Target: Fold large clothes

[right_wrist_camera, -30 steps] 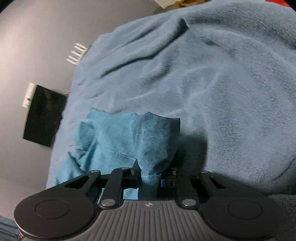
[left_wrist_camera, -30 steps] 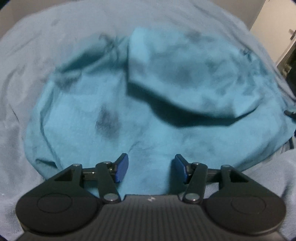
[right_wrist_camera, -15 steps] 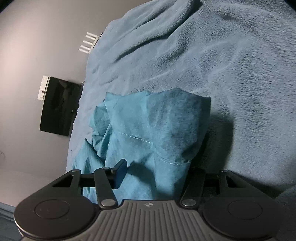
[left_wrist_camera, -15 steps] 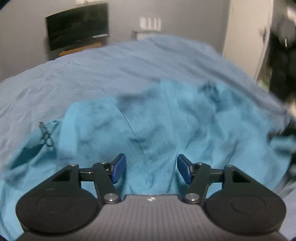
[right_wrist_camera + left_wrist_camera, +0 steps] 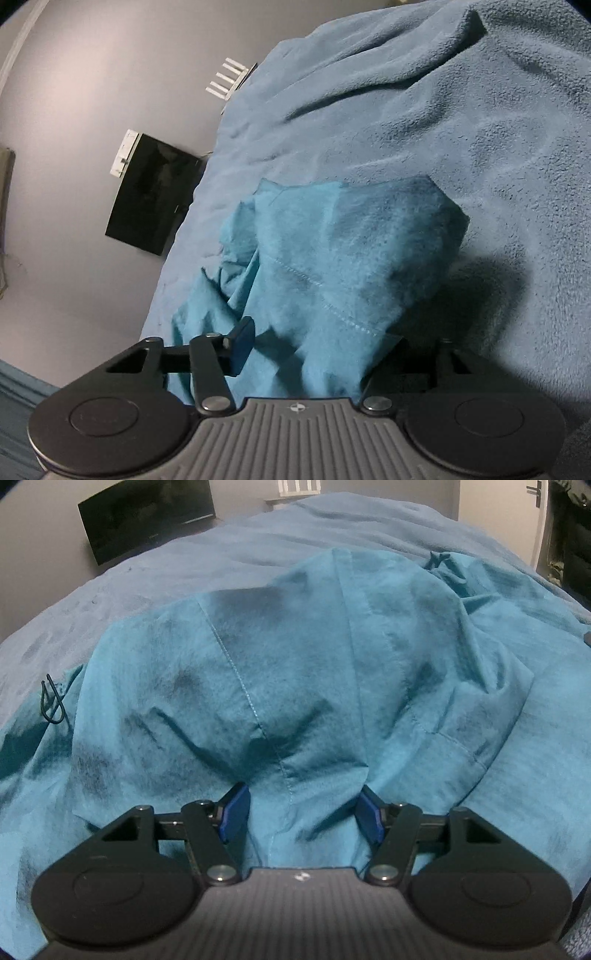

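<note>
A teal garment [image 5: 295, 672] lies rumpled on a grey-blue fleece blanket [image 5: 258, 550]. It has stitched seams and a dark cord loop [image 5: 51, 705] at its left. My left gripper [image 5: 302, 814] is open, low over the garment, with a raised fold of cloth between its blue pads [image 5: 234, 812]. In the right wrist view the garment [image 5: 332, 258] drapes over my right gripper [image 5: 314, 347], which is open. Its left pad [image 5: 242, 345] shows; the right finger is hidden under cloth.
The blanket [image 5: 461, 110] covers a bed. A black screen [image 5: 147, 520] stands by the grey wall beyond it and also shows in the right wrist view [image 5: 147, 199]. A white radiator [image 5: 229, 81] is on the wall. A door [image 5: 535, 517] is at far right.
My right gripper has opened and let go of the garment, which now hangs loose over it. My left gripper has swung up and moved in over a fold, staying open.
</note>
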Action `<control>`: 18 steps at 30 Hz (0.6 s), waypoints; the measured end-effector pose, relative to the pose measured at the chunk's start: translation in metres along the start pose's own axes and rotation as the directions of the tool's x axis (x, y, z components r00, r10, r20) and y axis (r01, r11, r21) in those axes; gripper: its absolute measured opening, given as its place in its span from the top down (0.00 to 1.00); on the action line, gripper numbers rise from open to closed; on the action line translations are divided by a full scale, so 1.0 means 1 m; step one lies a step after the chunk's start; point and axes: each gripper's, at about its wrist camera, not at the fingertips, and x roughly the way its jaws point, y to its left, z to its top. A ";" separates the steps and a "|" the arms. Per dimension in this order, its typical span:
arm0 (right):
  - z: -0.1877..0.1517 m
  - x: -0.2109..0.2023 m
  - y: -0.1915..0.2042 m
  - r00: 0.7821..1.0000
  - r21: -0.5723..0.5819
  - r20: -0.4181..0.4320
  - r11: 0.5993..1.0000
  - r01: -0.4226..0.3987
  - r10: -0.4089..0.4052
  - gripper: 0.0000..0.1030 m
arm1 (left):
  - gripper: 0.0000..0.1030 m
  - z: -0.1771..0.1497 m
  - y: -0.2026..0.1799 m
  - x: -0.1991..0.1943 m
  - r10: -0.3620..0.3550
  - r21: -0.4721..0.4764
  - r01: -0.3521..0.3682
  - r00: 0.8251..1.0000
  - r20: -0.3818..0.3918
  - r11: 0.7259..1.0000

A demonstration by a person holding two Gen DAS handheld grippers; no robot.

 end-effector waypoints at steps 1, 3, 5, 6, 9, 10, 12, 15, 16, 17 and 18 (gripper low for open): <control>0.000 -0.001 0.002 1.000 -0.016 0.007 1.000 0.001 -0.001 0.64 | 0.41 0.001 -0.002 -0.005 0.005 -0.005 -0.005 1.000 0.003 1.000; -0.003 -0.006 0.009 1.000 -0.067 0.022 0.998 0.015 -0.014 0.73 | 0.41 0.005 -0.001 -0.020 -0.005 -0.050 0.007 0.999 0.037 0.999; -0.004 -0.009 0.012 1.000 -0.079 0.030 0.997 0.010 -0.008 0.77 | 0.41 0.007 -0.005 -0.037 -0.064 -0.056 0.069 0.994 0.085 0.996; -0.004 -0.011 0.012 1.000 -0.080 0.031 0.997 0.007 -0.005 0.77 | 0.41 0.007 -0.011 -0.044 -0.093 -0.041 0.097 0.992 0.087 0.994; -0.004 -0.015 0.011 0.999 -0.100 0.034 0.995 0.002 0.001 0.78 | 0.42 0.004 -0.032 -0.042 -0.081 0.065 0.079 0.996 0.037 0.995; -0.004 -0.015 0.015 0.999 -0.118 0.038 0.993 0.001 0.004 0.78 | 0.42 0.002 -0.038 -0.037 -0.068 0.087 0.065 0.997 0.024 0.994; -0.009 -0.016 0.026 0.999 -0.186 0.049 0.982 -0.004 0.014 0.79 | 0.42 -0.003 -0.047 -0.026 -0.049 0.115 0.048 0.999 0.006 0.992; -0.019 -0.019 0.047 0.997 -0.326 0.062 0.945 -0.012 0.034 0.80 | 0.42 -0.007 -0.054 -0.020 -0.021 0.154 0.019 1.000 0.009 0.988; -0.022 -0.019 0.051 0.997 -0.363 0.067 0.932 -0.006 0.032 0.80 | 0.42 -0.005 -0.053 -0.023 -0.028 0.146 0.026 1.000 0.010 0.989; -0.024 -0.020 0.055 0.997 -0.392 0.078 0.920 0.006 0.026 0.80 | 0.41 -0.002 -0.047 -0.027 -0.042 0.129 0.041 0.999 0.008 0.991; -0.025 -0.022 0.058 0.996 -0.405 0.084 0.914 0.011 0.025 0.81 | 0.41 0.001 -0.038 -0.036 -0.060 0.095 0.058 0.998 0.011 0.994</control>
